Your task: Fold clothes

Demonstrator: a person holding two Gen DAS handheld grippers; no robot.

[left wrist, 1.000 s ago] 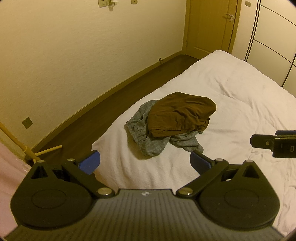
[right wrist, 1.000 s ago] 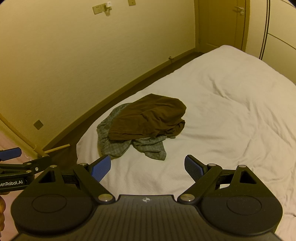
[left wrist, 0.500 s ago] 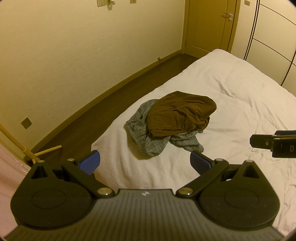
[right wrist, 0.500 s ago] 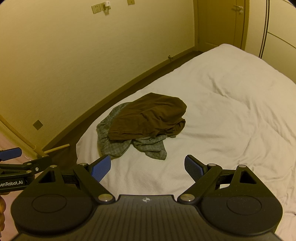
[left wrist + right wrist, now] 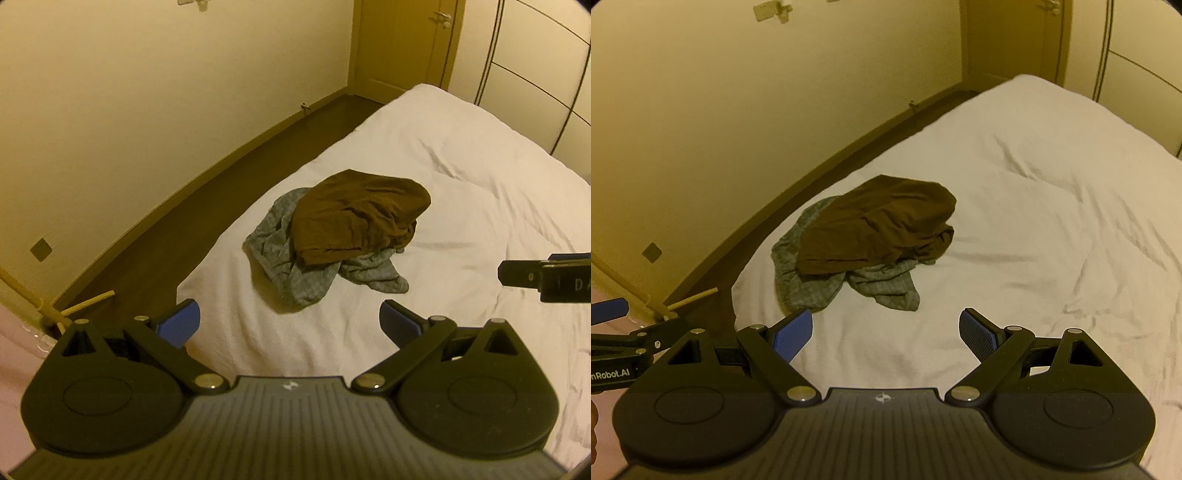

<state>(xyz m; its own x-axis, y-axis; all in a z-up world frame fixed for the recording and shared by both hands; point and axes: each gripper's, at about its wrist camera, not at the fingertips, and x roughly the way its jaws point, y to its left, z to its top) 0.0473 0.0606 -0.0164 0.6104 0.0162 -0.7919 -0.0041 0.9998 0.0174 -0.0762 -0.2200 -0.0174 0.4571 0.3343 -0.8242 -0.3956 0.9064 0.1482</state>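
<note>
A crumpled brown garment (image 5: 354,221) (image 5: 875,229) lies on top of a rumpled grey garment (image 5: 291,266) (image 5: 812,284) near the left edge of a white bed (image 5: 461,177) (image 5: 1034,192). My left gripper (image 5: 290,326) hovers open short of the pile, blue pads wide apart and nothing between them. My right gripper (image 5: 886,334) is open too, at about the same distance from the clothes. In the left wrist view, part of the right gripper (image 5: 546,275) pokes in at the right edge; part of the left gripper (image 5: 613,332) shows at the left edge of the right wrist view.
A cream wall with a dark floor strip (image 5: 192,206) runs along the bed's left side. A wooden stand foot (image 5: 74,306) sits on the floor at left. A door (image 5: 402,44) and wardrobe panels (image 5: 535,74) stand beyond the bed.
Both views have tilted down and drawn slightly nearer the pile. The clothes have not moved and both grippers remain open.
</note>
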